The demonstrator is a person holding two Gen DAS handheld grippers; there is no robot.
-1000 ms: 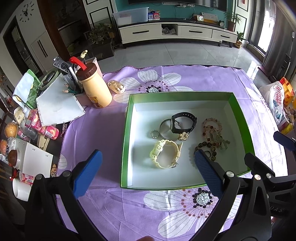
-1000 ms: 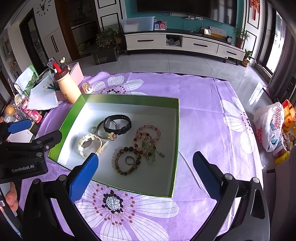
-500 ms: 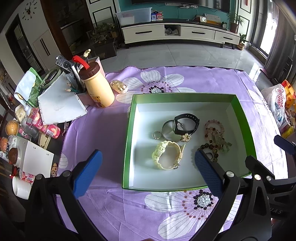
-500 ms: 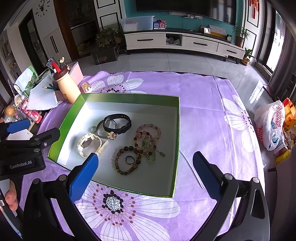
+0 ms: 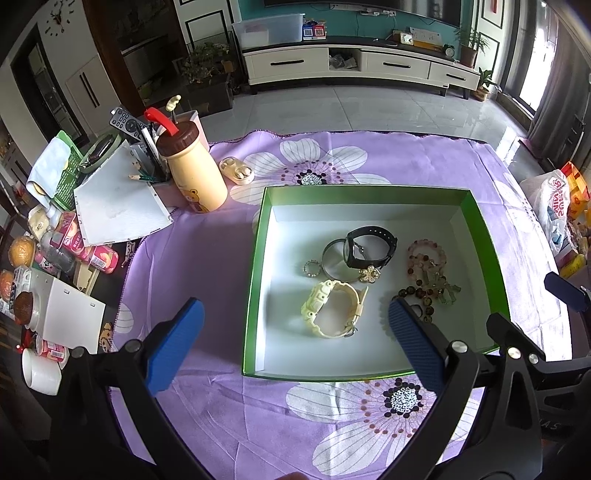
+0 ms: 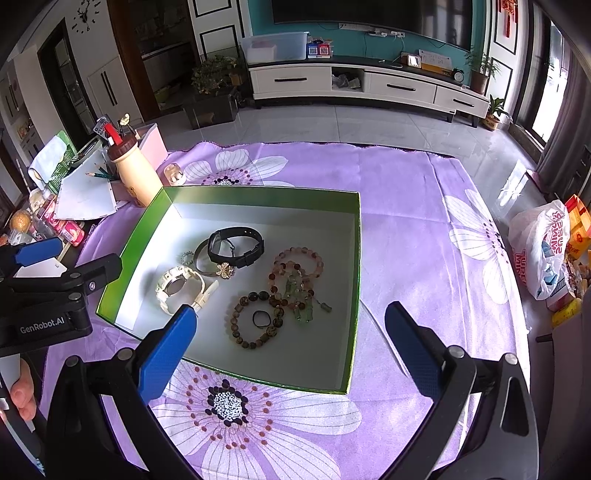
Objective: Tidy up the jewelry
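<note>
Currently your left gripper (image 5: 291,339) hovers wide open and empty above the near-left edge of the green box (image 5: 255,258). Inside lie a cream watch (image 5: 334,308), black watch (image 5: 369,245) and beaded bracelets (image 6: 295,273). Your right gripper (image 6: 290,341) gapes equally empty.

We were in a home living room: ahead of the tools, past the purple flowered tablecloth (image 5: 207,258), stood a white TV cabinet (image 6: 362,85) against a teal wall, with potted plants (image 6: 480,70), glossy floor tiles (image 5: 369,114) and a wall clock (image 6: 84,16) to the left.
</note>
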